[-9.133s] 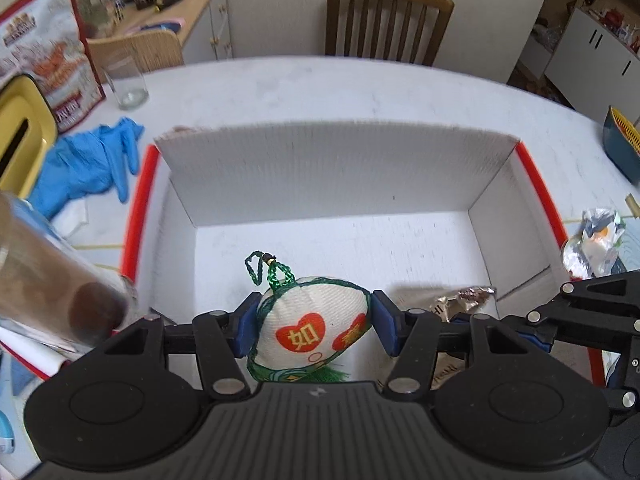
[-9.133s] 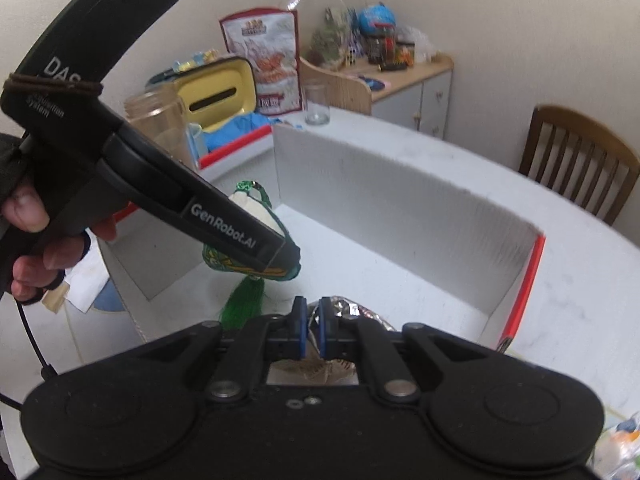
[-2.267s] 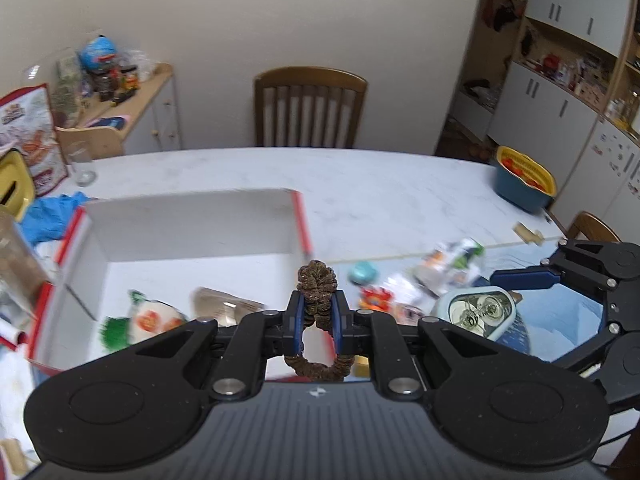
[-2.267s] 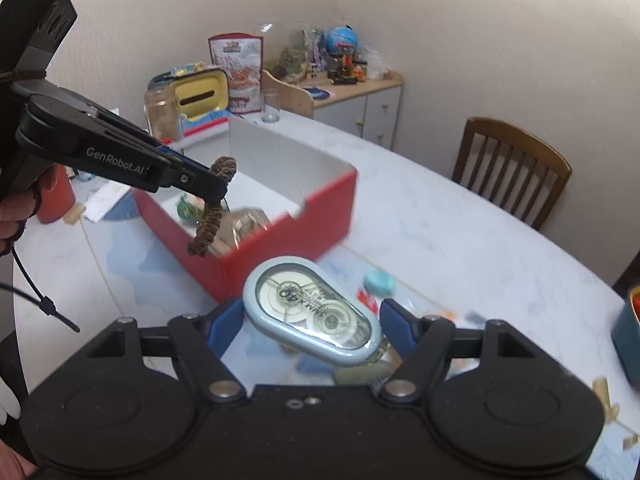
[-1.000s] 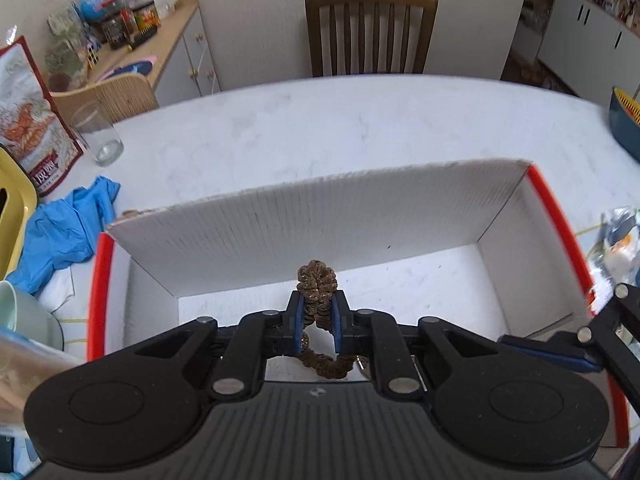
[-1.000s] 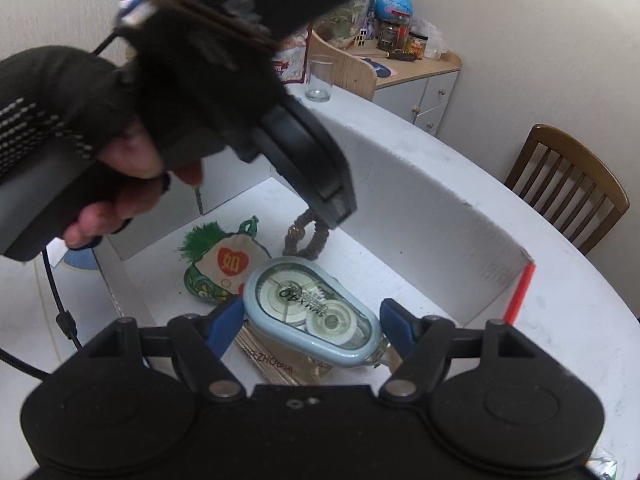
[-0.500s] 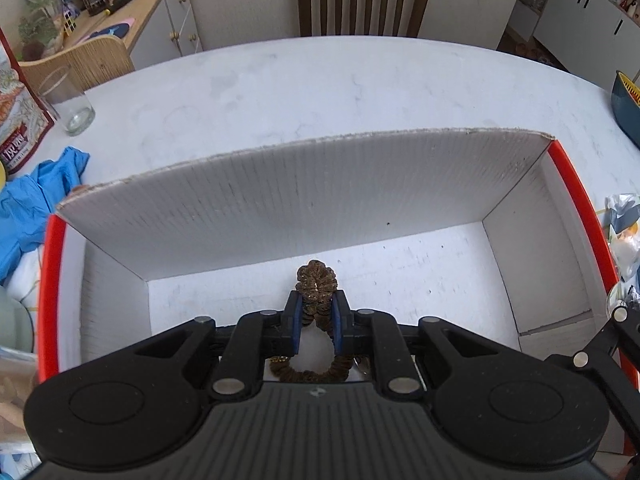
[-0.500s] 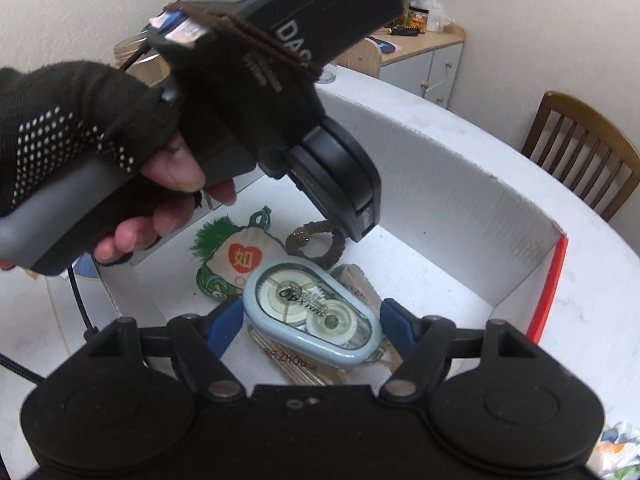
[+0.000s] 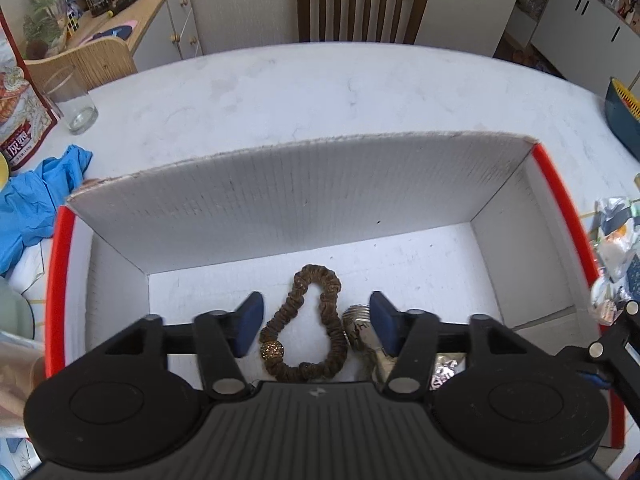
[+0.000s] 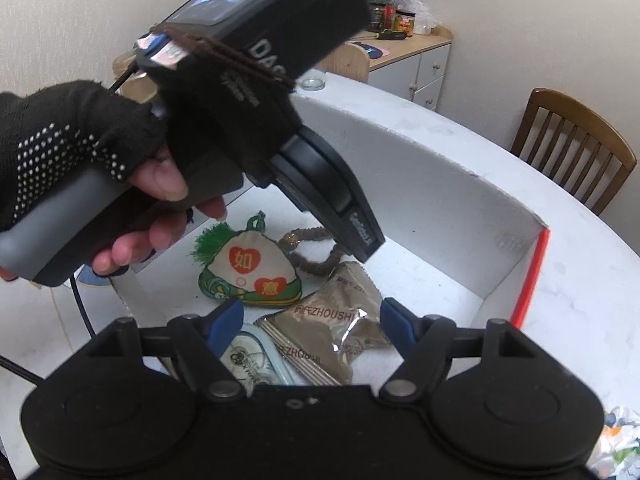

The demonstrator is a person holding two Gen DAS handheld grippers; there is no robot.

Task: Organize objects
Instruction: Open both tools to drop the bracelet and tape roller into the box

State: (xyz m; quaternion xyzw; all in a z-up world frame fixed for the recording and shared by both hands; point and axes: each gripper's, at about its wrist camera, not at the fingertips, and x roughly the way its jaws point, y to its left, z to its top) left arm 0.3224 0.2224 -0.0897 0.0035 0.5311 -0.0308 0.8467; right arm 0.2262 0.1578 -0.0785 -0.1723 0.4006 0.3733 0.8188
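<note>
A red box with white inside stands on the table. My left gripper is open just above its floor, and a brown hair scrunchie lies loose between the fingers. My right gripper is open over the box's near end. A pale blue correction tape dispenser lies on the floor below it, beside brown snack packets. A white and green embroidered sachet and the scrunchie lie further in. The left gripper body fills the upper left of the right wrist view.
A blue glove, an empty glass and a snack bag sit left of the box. Crumpled wrappers lie to its right. A blue basket stands at the far right. A wooden chair is behind the table.
My left gripper opened and let the scrunchie drop onto the box floor. My right gripper opened and released the tape dispenser into the box.
</note>
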